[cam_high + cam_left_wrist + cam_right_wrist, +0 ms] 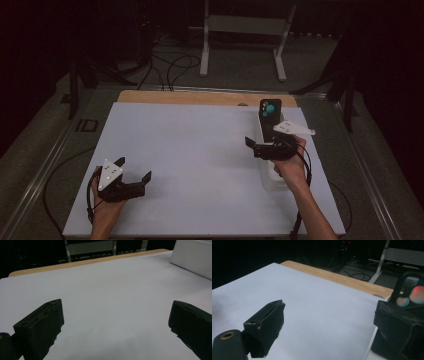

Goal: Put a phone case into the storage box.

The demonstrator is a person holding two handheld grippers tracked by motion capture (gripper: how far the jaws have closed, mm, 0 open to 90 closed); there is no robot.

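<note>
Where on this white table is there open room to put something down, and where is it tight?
The white board lies bare between the left gripper and the right gripper, back to the wooden edge. It is crowded at the right side, where the clear tray and the black device standing in it sit by the right gripper.
</note>
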